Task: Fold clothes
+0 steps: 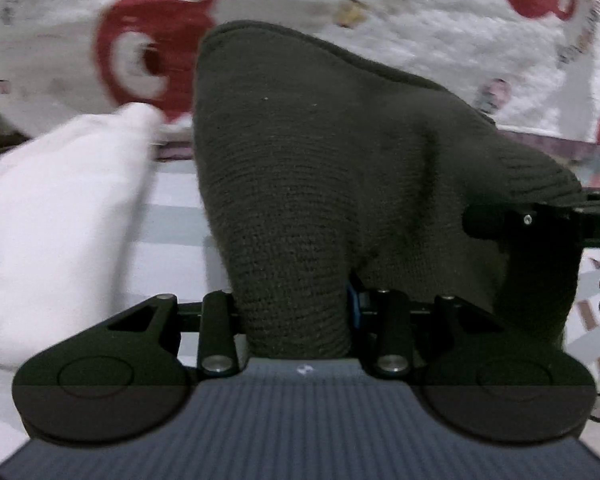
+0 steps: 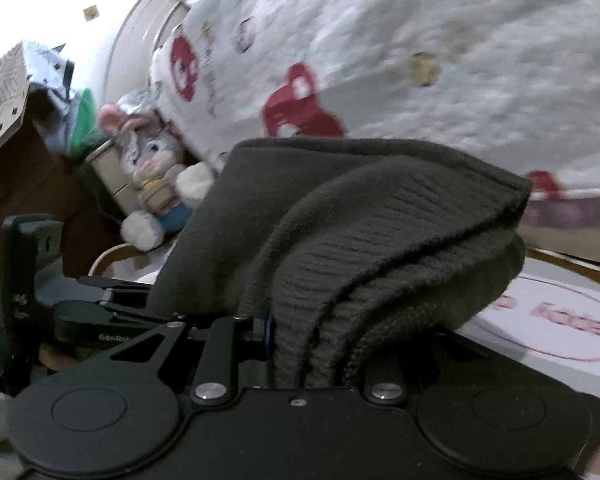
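Observation:
A dark olive knitted garment (image 1: 320, 184) fills the middle of the left wrist view, bunched and lifted off the striped surface. My left gripper (image 1: 300, 320) is shut on its lower fold; the fingertips are hidden in the cloth. In the right wrist view the same garment (image 2: 380, 240) lies in several folded layers, and my right gripper (image 2: 312, 344) is shut on its ribbed edge. The right gripper also shows at the right of the left wrist view (image 1: 532, 224). The left gripper shows at the left of the right wrist view (image 2: 100, 312).
A white blanket with red prints (image 1: 420, 32) hangs behind. A white cloth (image 1: 60, 220) lies at the left. A plush rabbit (image 2: 152, 184) sits beside a brown cardboard box (image 2: 20, 184). A white surface with pink lettering (image 2: 560, 320) lies at the right.

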Motion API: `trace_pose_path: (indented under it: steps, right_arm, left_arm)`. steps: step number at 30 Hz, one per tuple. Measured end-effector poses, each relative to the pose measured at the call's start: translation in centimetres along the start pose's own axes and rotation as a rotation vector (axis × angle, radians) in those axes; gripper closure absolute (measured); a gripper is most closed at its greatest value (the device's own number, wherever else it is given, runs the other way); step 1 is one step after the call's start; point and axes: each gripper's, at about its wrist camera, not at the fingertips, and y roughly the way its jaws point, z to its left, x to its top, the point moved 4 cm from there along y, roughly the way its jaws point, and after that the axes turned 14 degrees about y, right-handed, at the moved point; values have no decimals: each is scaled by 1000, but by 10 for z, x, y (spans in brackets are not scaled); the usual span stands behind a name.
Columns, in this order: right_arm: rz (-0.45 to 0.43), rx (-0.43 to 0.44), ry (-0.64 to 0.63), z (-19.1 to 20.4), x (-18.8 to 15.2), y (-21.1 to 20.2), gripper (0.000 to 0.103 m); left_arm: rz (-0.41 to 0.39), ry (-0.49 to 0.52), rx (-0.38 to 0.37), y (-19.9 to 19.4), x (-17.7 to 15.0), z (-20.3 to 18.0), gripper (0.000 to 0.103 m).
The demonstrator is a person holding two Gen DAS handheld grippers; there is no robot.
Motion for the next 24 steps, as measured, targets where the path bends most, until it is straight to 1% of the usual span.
trace_pose_path:
  steps: [3, 7, 11, 13, 15, 16, 19, 22, 24]
  right_arm:
    - [24, 48, -33, 35, 4, 31, 74]
    - [46, 115, -86, 85, 12, 74, 74]
    - [56, 169, -123, 130, 20, 115, 74]
    - [56, 200, -156, 151, 26, 133, 74]
    - [63, 238, -208, 169, 31, 150, 75]
    - [64, 251, -216, 173, 34, 157, 75]
    - [59, 287, -194, 178, 45, 185, 75]
    - [49, 299, -157, 174, 53, 214, 75]
    - [42, 302, -120, 169, 57, 234, 75]
  left_arm:
    - [11, -2, 49, -19, -4, 40, 66]
    - [56, 78, 147, -48, -2, 95, 65]
    - [102, 62, 206, -70, 5, 155, 65]
    - [118, 76, 250, -81, 10, 180, 64]
    - [135, 92, 280, -88, 16, 198, 64]
    - [147, 94, 286, -89, 19, 208, 65]
    - [174, 53, 287, -84, 29, 239, 65]
    - [177, 24, 304, -72, 29, 264, 64]
    - [158, -26, 324, -58, 27, 279, 63]
